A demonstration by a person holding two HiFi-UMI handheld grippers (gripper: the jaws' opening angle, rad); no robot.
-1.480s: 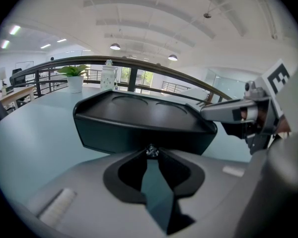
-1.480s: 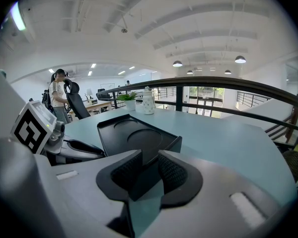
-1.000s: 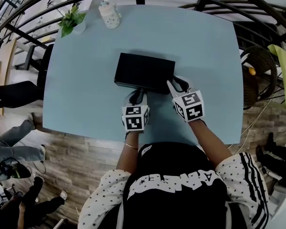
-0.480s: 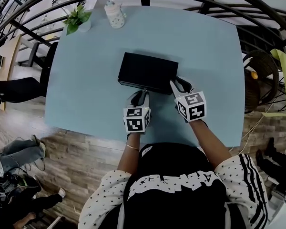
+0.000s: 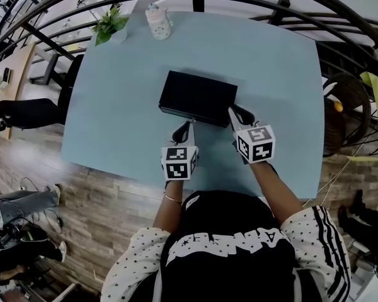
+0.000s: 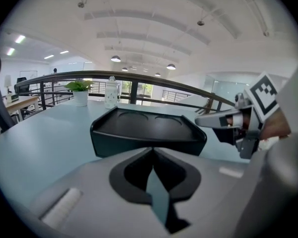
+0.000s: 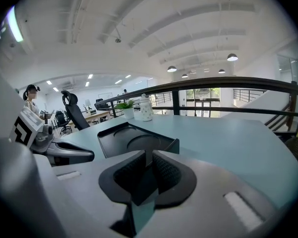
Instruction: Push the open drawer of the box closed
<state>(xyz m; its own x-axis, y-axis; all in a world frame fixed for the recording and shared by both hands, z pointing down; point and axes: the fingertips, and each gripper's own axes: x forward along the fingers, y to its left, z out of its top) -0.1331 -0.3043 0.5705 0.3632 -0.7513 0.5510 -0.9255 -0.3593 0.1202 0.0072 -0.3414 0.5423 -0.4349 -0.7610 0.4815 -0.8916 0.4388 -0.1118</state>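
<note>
On the near side of the blue table [image 5: 113,124], the left gripper [image 5: 185,128], jaws pressed together and empty, points at the black box [image 5: 198,97] mid-table. By the box's near right corner, the right gripper [image 5: 237,114] has just been closing: narrow gap, nothing between.

Left claw [image 5: 188,126] has jaws together, empty, angled forward and down. Right claw [image 5: 238,114] jaws have just been closing, narrow gap left, nothing between. Both forearms reach ahead, side by side.
</note>
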